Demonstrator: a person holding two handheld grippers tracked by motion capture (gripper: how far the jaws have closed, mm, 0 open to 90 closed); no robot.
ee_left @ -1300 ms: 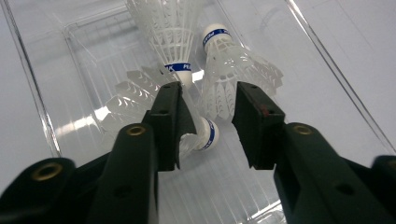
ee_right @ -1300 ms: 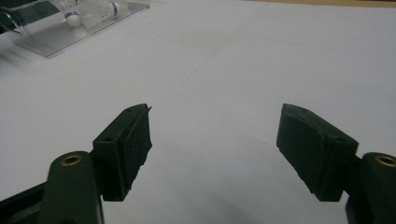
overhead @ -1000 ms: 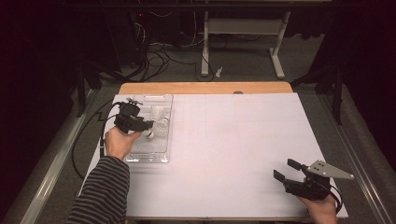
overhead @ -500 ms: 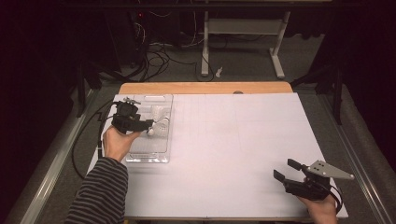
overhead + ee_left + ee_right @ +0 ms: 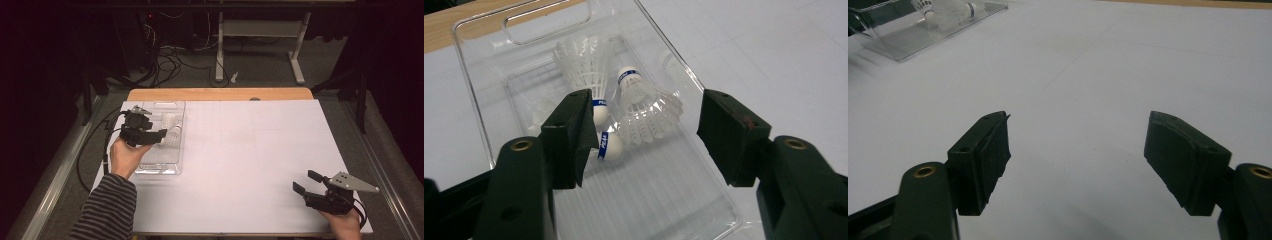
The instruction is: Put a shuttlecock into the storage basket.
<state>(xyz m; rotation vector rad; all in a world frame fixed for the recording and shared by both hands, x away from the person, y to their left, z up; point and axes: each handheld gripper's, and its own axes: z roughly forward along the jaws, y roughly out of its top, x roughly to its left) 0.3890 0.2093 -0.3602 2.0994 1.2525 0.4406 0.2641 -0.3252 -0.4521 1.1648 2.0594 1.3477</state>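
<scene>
Three shuttlecocks (image 5: 624,107) in clear tray (image 5: 479,30)

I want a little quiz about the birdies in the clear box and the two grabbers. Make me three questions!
1. True or false: the left gripper is squeezing a white feathered shuttlecock.
2. Where do the shuttlecocks lie? A) on the white table sheet B) in the clear plastic tray C) on the floor
3. Fill in: the right gripper hangs over the white table sheet with its jaws ____.

Key: 1 false, its jaws have just been opening with nothing gripped; 2 B; 3 open.
</scene>
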